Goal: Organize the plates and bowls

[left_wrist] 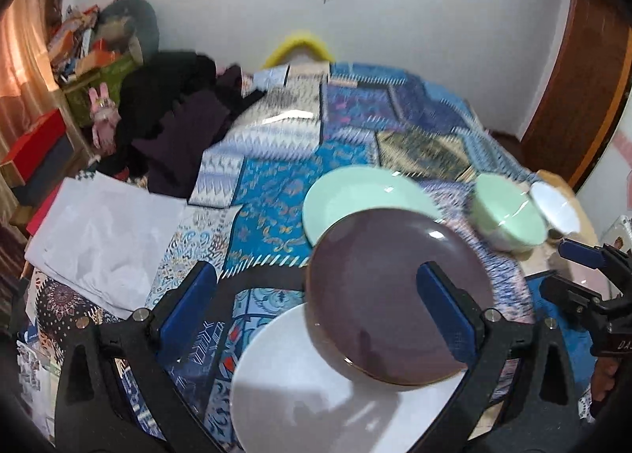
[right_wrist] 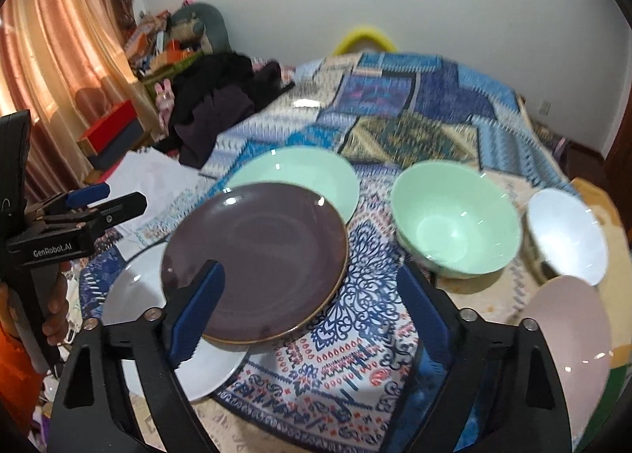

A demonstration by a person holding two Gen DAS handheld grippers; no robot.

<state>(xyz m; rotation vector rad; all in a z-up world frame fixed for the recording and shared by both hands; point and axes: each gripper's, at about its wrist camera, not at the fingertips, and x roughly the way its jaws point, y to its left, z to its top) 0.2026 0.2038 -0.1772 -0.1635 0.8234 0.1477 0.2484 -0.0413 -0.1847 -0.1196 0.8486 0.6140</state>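
Observation:
A dark brown plate (left_wrist: pixel 395 295) (right_wrist: pixel 260 259) lies partly on a white plate (left_wrist: pixel 316 393) (right_wrist: pixel 134 287) and overlaps a mint green plate (left_wrist: pixel 355 196) (right_wrist: pixel 308 176). To their right stand a green bowl (right_wrist: pixel 454 220) (left_wrist: pixel 509 216), a white bowl (right_wrist: pixel 568 235) (left_wrist: pixel 553 208) and a pink bowl (right_wrist: pixel 568 342). My left gripper (left_wrist: pixel 320 295) is open above the near plates, its right finger over the brown plate. My right gripper (right_wrist: pixel 312 307) is open too, over the cloth between the brown plate and the green bowl, holding nothing.
The dishes sit on a round table under a blue patterned cloth (right_wrist: pixel 355 334). Beyond it lies a bed with a patchwork cover (right_wrist: pixel 414 109), dark clothes (right_wrist: pixel 221 97) and white paper sheets (left_wrist: pixel 98 239). A person's hand (right_wrist: pixel 55 314) holds the left gripper.

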